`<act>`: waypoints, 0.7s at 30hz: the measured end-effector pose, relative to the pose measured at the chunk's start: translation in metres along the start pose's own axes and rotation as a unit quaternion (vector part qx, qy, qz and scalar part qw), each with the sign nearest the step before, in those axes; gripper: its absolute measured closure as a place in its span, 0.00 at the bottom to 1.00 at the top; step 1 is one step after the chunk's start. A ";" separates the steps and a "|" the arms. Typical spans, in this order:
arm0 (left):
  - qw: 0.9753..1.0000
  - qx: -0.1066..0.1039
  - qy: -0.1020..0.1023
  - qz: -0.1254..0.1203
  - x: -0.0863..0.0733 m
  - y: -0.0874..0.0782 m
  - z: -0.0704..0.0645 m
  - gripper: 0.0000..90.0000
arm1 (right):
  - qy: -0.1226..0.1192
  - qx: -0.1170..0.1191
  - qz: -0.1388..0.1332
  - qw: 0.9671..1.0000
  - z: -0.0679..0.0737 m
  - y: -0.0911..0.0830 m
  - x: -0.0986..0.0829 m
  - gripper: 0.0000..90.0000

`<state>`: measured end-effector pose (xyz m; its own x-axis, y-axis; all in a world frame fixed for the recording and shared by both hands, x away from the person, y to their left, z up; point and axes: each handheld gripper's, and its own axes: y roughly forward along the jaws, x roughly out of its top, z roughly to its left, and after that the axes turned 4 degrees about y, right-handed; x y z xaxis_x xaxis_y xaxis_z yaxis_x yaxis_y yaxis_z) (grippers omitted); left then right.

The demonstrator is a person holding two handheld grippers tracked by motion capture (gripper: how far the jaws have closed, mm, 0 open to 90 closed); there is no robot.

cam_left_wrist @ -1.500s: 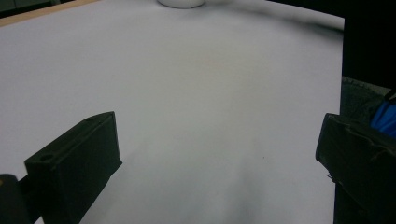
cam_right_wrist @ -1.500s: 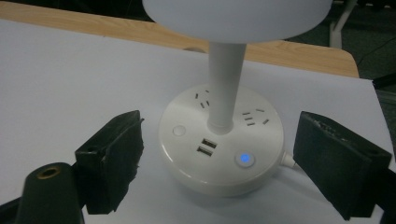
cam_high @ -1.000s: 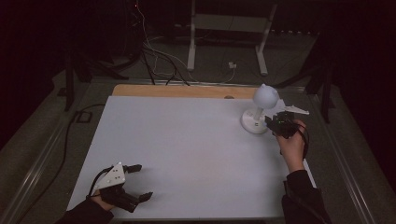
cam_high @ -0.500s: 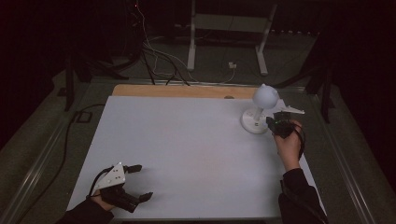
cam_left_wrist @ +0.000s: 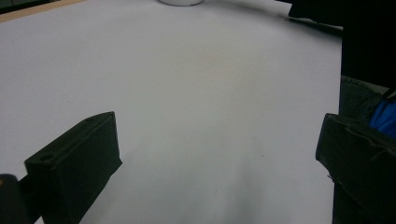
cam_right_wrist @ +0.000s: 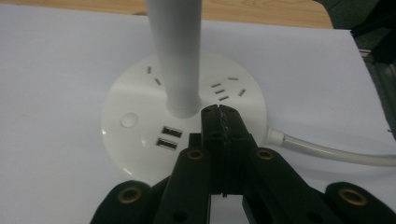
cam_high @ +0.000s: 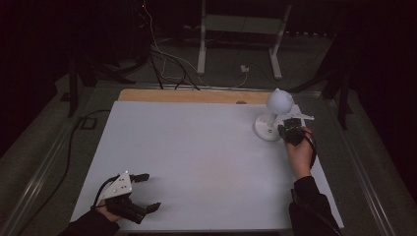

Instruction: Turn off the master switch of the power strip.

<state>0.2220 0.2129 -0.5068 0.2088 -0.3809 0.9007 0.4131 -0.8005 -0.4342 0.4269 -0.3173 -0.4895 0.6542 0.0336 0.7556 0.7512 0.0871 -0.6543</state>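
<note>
A white desk lamp (cam_high: 275,105) with a round head stands at the table's far right. Its round base (cam_right_wrist: 140,126) carries sockets, two USB ports and a round button, and a white stem (cam_right_wrist: 180,56) rises from the middle. My right gripper (cam_high: 290,132) hovers at the base's near right edge. In the right gripper view its jaws are pressed together with nothing between them, tips (cam_right_wrist: 219,112) over the base just beside the stem. My left gripper (cam_high: 142,191) rests at the near left corner, jaws wide apart, nothing between them.
The white tabletop (cam_high: 196,157) has a wooden strip (cam_high: 187,96) along its far edge. The lamp's white cable (cam_right_wrist: 327,151) runs off to the right. Behind the table, cables (cam_high: 162,64) and a metal stand (cam_high: 236,34) lie on the dark floor.
My right gripper has crept slightly forward and down toward the lamp base. The left gripper has stayed put.
</note>
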 end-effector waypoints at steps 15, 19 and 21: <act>1.000 0.000 -0.001 0.001 0.000 0.001 0.000 0.00 | -0.007 -0.010 0.000 1.000 0.001 0.009 -0.005 1.00; 1.000 0.001 0.000 0.002 0.000 0.000 0.000 0.00 | 0.002 -0.003 -0.003 1.000 -0.002 0.011 -0.007 1.00; 1.000 0.001 0.001 0.003 0.000 0.001 0.000 0.00 | 0.005 -0.004 -0.006 1.000 -0.003 0.011 -0.008 1.00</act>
<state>0.2221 0.2126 -0.5074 0.2101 -0.3860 0.8983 0.4140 -0.7972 -0.4394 0.4305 -0.3192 -0.5026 0.6465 0.0228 0.7626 0.7591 0.0802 -0.6460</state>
